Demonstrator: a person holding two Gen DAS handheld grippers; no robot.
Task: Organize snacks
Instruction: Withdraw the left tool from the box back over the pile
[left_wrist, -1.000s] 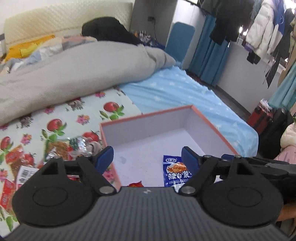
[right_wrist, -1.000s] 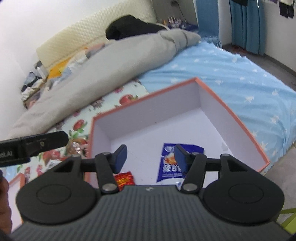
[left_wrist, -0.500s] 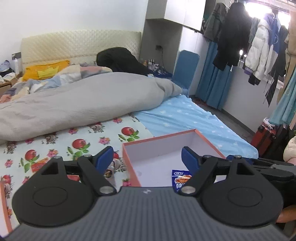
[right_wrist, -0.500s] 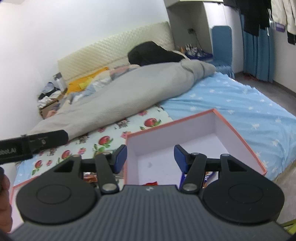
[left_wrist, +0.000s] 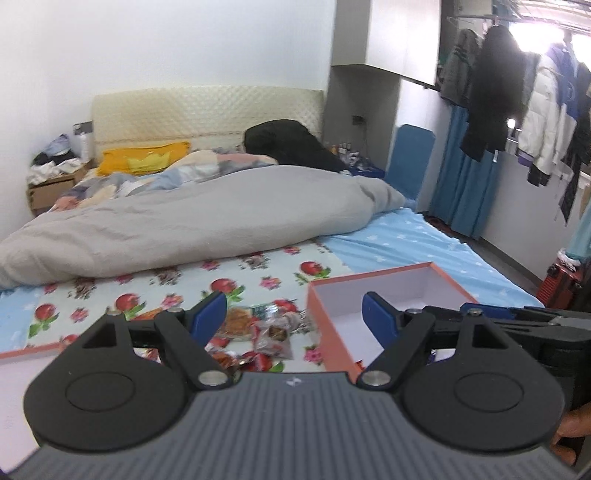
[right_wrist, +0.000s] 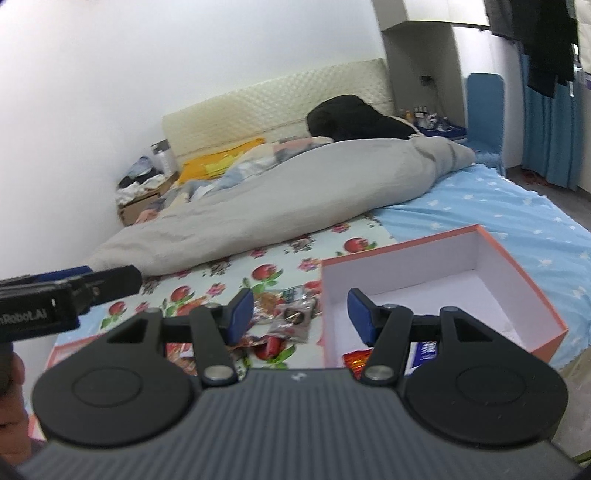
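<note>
An orange box with a white inside (left_wrist: 388, 284) (right_wrist: 424, 262) lies open on the bed at the right. A red snack packet (right_wrist: 356, 359) and a blue one (right_wrist: 424, 349) lie in its near end. A pile of loose snack packets (left_wrist: 266, 328) (right_wrist: 288, 314) sits on the flowered sheet left of the box. My left gripper (left_wrist: 294, 310) is open and empty, raised above the pile and the box's left wall. My right gripper (right_wrist: 301, 314) is open and empty, raised over the same spot.
A grey duvet (left_wrist: 192, 229) covers the far half of the bed. An orange-edged box lid (left_wrist: 22, 365) (right_wrist: 62, 350) lies at the near left. A blue star sheet (right_wrist: 517, 218) runs along the right. Clothes (left_wrist: 517, 122) hang at the far right.
Both grippers have pulled back and tilted up from inside the box, so more of the room shows. Both have shifted left over the snack pile. Both stay open and empty.
</note>
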